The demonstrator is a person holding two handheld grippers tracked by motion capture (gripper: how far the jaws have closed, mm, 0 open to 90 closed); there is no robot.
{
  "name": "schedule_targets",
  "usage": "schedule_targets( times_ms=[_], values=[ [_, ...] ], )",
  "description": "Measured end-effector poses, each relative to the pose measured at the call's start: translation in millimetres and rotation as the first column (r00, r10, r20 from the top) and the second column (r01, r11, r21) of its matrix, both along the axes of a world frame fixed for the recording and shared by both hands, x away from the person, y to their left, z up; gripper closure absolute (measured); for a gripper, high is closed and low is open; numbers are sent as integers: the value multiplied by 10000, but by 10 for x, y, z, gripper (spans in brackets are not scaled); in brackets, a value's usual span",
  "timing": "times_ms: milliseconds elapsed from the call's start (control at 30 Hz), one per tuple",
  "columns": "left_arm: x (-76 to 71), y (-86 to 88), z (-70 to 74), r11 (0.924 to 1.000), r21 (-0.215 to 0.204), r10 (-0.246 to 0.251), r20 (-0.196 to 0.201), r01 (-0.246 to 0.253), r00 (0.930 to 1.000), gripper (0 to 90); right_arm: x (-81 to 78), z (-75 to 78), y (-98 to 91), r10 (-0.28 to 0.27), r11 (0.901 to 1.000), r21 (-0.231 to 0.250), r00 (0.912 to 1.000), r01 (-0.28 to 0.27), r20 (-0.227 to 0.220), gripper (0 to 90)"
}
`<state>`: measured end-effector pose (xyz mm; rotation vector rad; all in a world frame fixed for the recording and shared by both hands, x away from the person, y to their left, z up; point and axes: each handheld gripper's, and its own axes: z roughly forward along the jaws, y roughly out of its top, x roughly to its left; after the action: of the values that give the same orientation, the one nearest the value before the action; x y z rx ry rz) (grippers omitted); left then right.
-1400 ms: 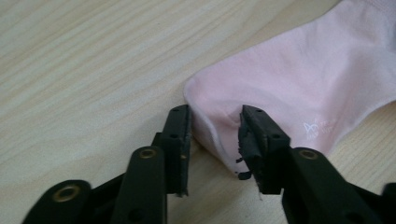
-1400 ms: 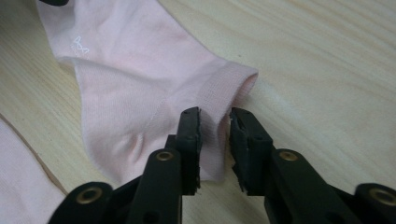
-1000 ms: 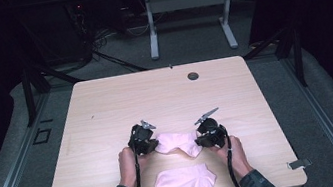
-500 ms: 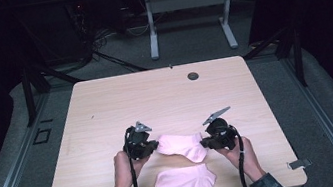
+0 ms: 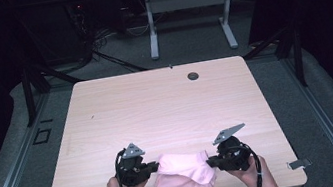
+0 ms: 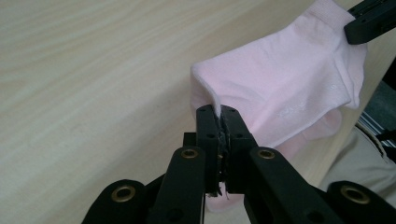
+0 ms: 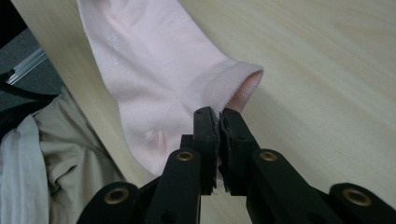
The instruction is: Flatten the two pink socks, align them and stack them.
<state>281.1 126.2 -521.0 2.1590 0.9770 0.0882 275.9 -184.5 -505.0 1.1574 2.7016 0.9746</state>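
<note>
A pink sock [image 5: 182,166] hangs stretched between my two grippers near the table's front edge. My left gripper [image 5: 155,166] is shut on its toe end [image 6: 212,100]. My right gripper [image 5: 211,162] is shut on its ribbed cuff [image 7: 236,86]. A second pink sock [image 5: 192,186] lies flat on the table just under the held one and is partly covered by it. In the left gripper view the held sock [image 6: 285,74] runs up to the right gripper's black jaw at the top right. In the right gripper view the sock [image 7: 149,65] stretches away to the upper left.
The light wooden table [image 5: 156,105] has a round cable hole [image 5: 193,75] near its far edge. Its front edge runs just below my hands. The person's beige clothing [image 7: 65,158] sits beyond that edge. A white desk frame [image 5: 187,14] stands on the floor behind.
Both grippers have drawn back toward the table's front edge and lifted a little, carrying the sock. It now lies over the second sock instead of beyond it.
</note>
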Motion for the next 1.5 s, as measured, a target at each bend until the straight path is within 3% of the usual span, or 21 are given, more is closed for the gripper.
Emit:
schedule_targets(
  times_ms=[33, 133, 233, 400, 467, 600, 700, 800, 833, 933, 967, 1000, 1133, 1233, 1433, 1467, 1500],
  values=[
    [0, 0, 0, 10000, 0, 0, 0, 0, 10000, 876, 0, 0, 0, 0, 10000, 0, 10000, 0, 0, 852],
    [-83, -67, -130, 9978, 655, -65, -34, 67, 10000, 875, -32, -132, -4, 53, 9999, -93, 9994, -56, -338, 851],
    [-120, -89, -204, 9968, 795, 22, -30, -20, 10000, 874, -26, -202, -7, -17, 10000, -80, 9988, 13, -480, 851],
    [-182, -141, -328, 9861, 1647, 190, 276, -233, 9994, 868, -10, -397, 45, -163, 9982, -578, 9977, 125, -653, 850],
    [-185, -129, -358, 9865, 1597, 320, 247, -355, 9992, 861, -21, -445, 80, -230, 9955, -931, 9983, 179, -539, 847],
    [-193, -116, -383, 9846, 1701, 362, 282, -405, 9989, 820, -25, -471, 93, -183, 9947, -1021, 9986, 132, -491, 838],
    [-195, -104, -381, 9833, 1712, 560, 380, -617, 9977, 680, -21, -473, 80, -167, 9956, -934, 9987, 122, -481, 793],
    [-204, -78, -353, 9803, 1713, 852, 830, -985, 9929, 459, -36, -460, 56, -109, 9959, -897, 9994, 80, -322, 763],
    [-206, -61, -337, 9780, 1819, 865, 898, -1017, 9922, 343, -46, -444, 26, -61, 9980, -630, 9998, 47, -206, 700],
    [-203, 0, -310, 9772, 1737, 1043, 1071, -1219, 9888, 277, -55, -420, -11, -65, 9987, -514, 9999, 60, -95, 632],
    [-198, 34, -299, 9777, 1648, 1127, 1116, -1302, 9873, 243, -60, -406, -35, -127, 9992, -384, 9999, 125, -45, 573],
    [-195, 67, -285, 9774, 1592, 1216, 1161, -1393, 9858, 179, -70, -366, -104, -320, 9994, -116, 9994, 321, 130, 450],
    [-189, 203, -231, 9733, 1450, 1581, 1399, -1782, 9775, 148, -81, -326, -195, -698, 9975, 165, 9969, 692, 371, 283],
    [-195, 312, -205, 9699, 1457, 1734, 1490, -1950, 9735, 111, -99, -296, -293, -1197, 9926, 290, 9901, 1179, 729, 144],
    [-167, 587, -214, 9565, 1668, 2137, 1581, -2394, 9640, 57, -134, -299, -516, -2045, 9789, 243, 9715, 2030, 1196, 36],
    [-162, 633, -227, 9537, 1700, 2207, 1657, -2483, 9612, 55, -139, -304, -569, -2194, 9755, 162, 9668, 2192, 1313, 25],
    [-145, 731, -262, 9461, 1869, 2352, 1655, -2646, 9578, 50, -142, -312, -652, -2377, 9707, -5, 9602, 2404, 1467, 3]
  ],
)
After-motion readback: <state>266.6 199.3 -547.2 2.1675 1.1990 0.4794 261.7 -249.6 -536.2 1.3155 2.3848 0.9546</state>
